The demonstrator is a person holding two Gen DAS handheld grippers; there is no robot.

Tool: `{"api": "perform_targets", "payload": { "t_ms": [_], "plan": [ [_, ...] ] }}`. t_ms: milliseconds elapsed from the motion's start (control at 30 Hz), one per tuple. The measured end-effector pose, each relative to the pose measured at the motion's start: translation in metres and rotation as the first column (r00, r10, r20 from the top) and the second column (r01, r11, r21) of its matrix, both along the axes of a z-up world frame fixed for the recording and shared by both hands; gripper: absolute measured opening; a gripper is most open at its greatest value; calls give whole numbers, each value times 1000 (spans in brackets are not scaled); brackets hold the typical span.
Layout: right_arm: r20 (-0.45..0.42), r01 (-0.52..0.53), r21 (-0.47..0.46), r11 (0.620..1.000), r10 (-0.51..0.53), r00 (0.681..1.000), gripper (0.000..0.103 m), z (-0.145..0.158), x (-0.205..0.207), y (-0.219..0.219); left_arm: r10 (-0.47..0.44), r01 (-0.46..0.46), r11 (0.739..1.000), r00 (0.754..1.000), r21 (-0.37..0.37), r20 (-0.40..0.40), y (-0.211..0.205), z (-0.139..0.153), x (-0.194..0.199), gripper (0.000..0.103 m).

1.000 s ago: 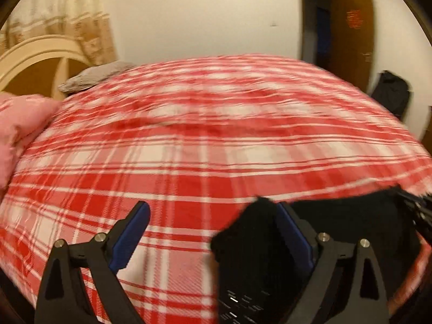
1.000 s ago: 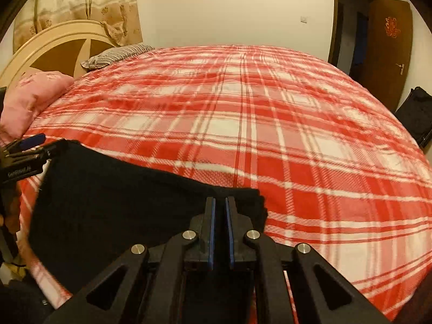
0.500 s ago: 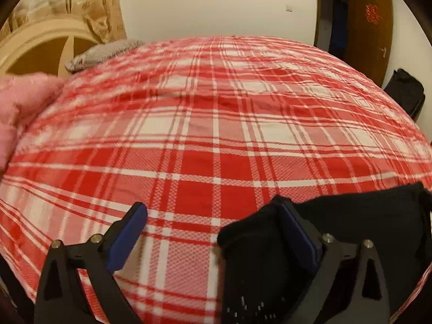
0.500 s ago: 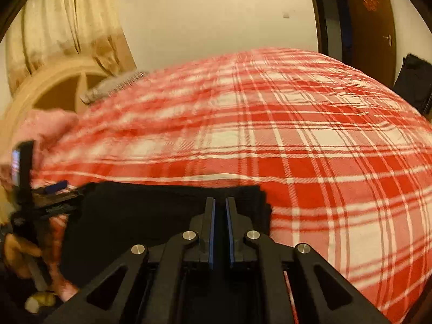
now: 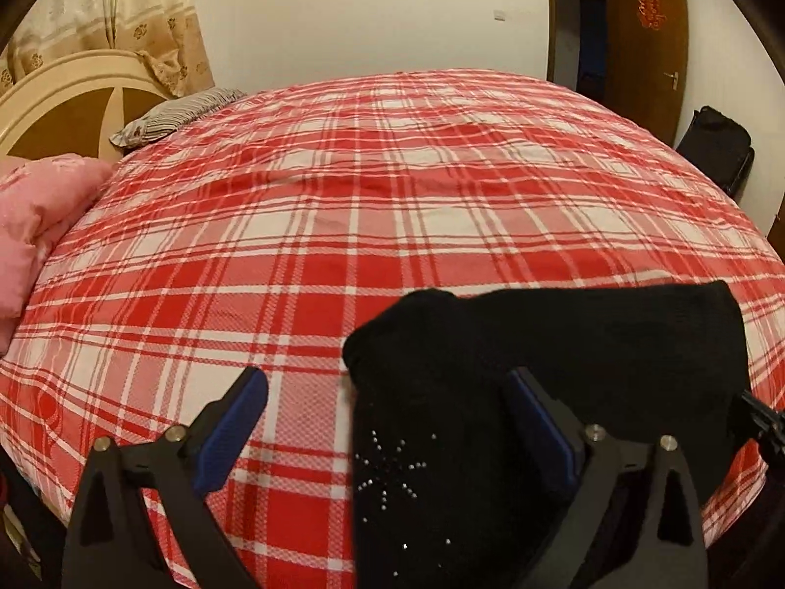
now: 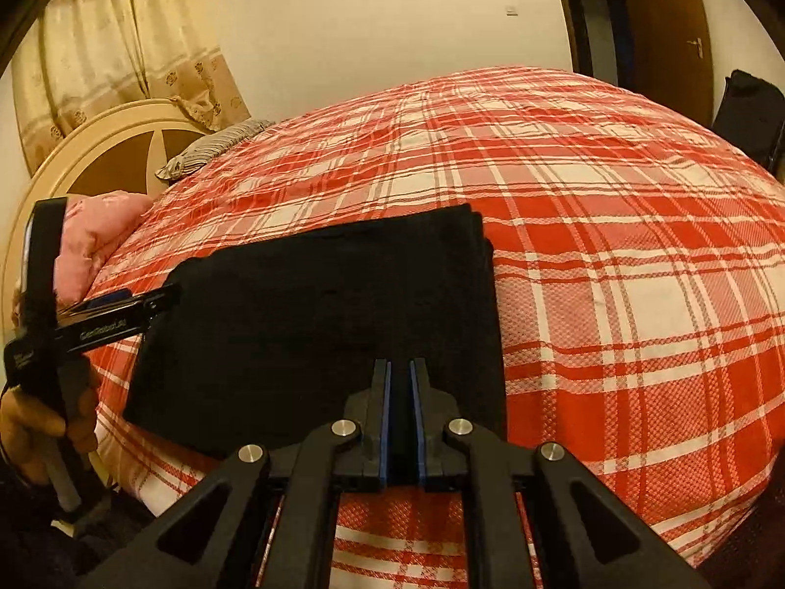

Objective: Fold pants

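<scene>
- The pants (image 6: 324, 324) are one black garment, already doubled into a thick rectangle, lying on the plaid bed (image 6: 613, 255) close to its near edge, toward the near left corner as my right camera sees it.
- My right claw (image 6: 400, 407) is clenched on the pants at their near edge; black cloth fills the narrow slot between the blue pads.
- My left claw (image 5: 387, 422) is spread wide and grips nothing. Its right pad lies against the cloth at the pants' left end, while its left pad hangs over bare plaid.
- In my judgement the fabric is soft, limp and light. It looks like a knit, it bunches into a rounded hump at the left end, and it will sag wherever I am not holding it.
- The stacked layers at the far right corner show several thicknesses. A pinch must take the whole stack, or the lower layers will trail behind.
- I would take hold at the two near corners, one claw each, so the edge stays taut while it is carried over.
- A cluster of small shiny studs (image 5: 392, 466) sits on the cloth near my left claw. I would pinch beside it, since pads may slip on studs.
- Count: one pair of pants, two claws, one bed, one pink quilt (image 5: 34, 226) by the headboard, one striped pillow (image 5: 171, 115), one dark bag (image 5: 719, 149) beside the door.
</scene>
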State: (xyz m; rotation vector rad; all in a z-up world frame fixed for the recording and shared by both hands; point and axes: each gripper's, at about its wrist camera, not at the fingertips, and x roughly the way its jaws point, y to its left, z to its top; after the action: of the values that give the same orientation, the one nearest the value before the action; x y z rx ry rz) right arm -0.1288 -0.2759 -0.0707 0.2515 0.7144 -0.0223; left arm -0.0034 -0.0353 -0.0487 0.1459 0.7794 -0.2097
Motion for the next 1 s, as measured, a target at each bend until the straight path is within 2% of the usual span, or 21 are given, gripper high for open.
{"api": "perform_targets", "payload": {
  "t_ms": [133, 267, 467, 600, 700, 733, 800, 833, 867, 933, 1000],
  "plan": [
    [-8, -4, 0, 1000, 4, 1000, 8, 2, -1, 1, -49, 50, 997, 999, -53, 12, -1, 11, -13, 99],
    [-2, 7, 16, 1000, -7, 1000, 9, 1, -2, 0, -96, 96, 995, 995, -27, 0, -11, 7, -20, 99],
    [6, 28, 22, 999, -28, 1000, 9, -1, -3, 1, -131, 127, 991, 985, -42, -116, -21, -18, -23, 99],
    [-9, 24, 22, 999, -24, 1000, 10, 2, -2, 2, -141, 137, 990, 983, -40, -115, -22, -20, -27, 100],
    [28, 21, 84, 996, -23, 999, 12, 12, -7, -7, -150, 141, 987, 980, -76, -128, -17, -16, -27, 100],
    [55, 31, 99, 995, -37, 998, 15, 17, -11, -11, -154, 143, 986, 980, -89, -126, -14, -15, -27, 100],
    [107, 72, 138, 988, -87, 990, 38, 25, -19, -22, -164, 148, 980, 980, -134, -116, -7, -11, -27, 100],
    [121, 91, 164, 982, -111, 986, 68, 27, -22, -30, -170, 151, 975, 979, -161, -111, -4, -10, -28, 100],
    [134, 114, 192, 975, -141, 981, 84, 27, -26, -37, -176, 153, 968, 979, -197, -105, 0, -9, -28, 100],
    [139, 142, 255, 956, -182, 973, 84, 20, -31, -49, -177, 148, 962, 978, -230, -108, 3, -11, -27, 100],
    [87, 146, 293, 945, -178, 980, 84, 9, -26, -53, -180, 142, 958, 974, -251, -135, 3, -16, -25, 100]
  ]
}}
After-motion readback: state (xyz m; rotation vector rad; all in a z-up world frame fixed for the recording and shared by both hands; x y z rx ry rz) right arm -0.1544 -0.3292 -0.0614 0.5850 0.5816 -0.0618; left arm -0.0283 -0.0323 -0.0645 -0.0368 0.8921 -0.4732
